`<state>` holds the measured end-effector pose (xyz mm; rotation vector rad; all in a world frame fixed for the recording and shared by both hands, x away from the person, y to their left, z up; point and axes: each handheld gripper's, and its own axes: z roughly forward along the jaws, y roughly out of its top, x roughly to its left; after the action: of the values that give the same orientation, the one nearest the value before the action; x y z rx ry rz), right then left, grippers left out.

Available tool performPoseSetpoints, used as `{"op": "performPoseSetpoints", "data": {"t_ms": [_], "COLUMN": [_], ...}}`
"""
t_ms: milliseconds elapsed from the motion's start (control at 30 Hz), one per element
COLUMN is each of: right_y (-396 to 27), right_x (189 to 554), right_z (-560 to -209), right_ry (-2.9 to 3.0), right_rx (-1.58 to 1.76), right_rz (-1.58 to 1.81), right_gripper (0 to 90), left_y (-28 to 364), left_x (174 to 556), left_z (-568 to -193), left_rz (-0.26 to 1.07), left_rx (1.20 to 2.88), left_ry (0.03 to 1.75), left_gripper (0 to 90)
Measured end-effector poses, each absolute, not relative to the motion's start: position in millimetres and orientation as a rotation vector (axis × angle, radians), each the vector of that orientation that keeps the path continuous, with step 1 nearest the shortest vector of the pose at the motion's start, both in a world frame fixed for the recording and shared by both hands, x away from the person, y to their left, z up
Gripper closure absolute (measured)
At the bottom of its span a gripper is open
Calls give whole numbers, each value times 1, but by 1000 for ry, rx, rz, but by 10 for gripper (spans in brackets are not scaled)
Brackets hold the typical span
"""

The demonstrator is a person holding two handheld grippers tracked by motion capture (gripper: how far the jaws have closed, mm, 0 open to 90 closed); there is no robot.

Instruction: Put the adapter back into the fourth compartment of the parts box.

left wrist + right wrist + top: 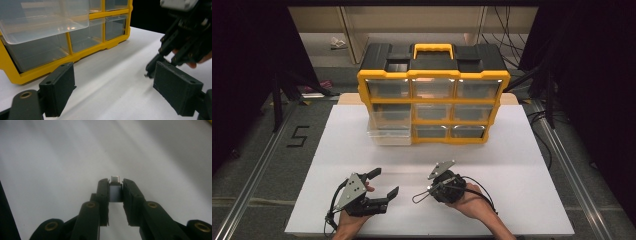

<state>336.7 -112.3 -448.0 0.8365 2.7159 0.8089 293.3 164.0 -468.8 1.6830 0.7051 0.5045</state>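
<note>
Left gripper (384,184) is sitting near the table's (522,165) front edge, jaws spread wide, nothing between them. Right gripper (115,188) is hovering beside it near the front edge, jaws nearly closed, pinching a small white plug (115,191) with a metal tip. Organizer (432,95) is standing at the back edge; one clear drawer (388,131) on its left side is sticking out.

front of organizer (432,97): bare white table (512,165), free to pass
lower-left of organizer: pulled-out clear drawer (388,132) juts forward, blocks
sides of organizer: narrow table strips, passable
</note>
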Motion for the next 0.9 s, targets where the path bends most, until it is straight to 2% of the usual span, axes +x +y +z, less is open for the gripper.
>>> {"op": "performPoseSetpoints", "data": {"t_ms": [200,900], "right_y": [-115,-123], "right_x": [336,333], "right_z": [-445,-403], "right_ry": [2680,2472], "right_rx": [835,823], "right_rz": [853,1145], "right_gripper": [762,762], "left_y": [164,165], "left_x": [293,293], "left_z": [-468,-468], "left_rz": [509,516], "left_rx": [1682,1674], "left_ry": [704,710], "left_gripper": [172,172]}}
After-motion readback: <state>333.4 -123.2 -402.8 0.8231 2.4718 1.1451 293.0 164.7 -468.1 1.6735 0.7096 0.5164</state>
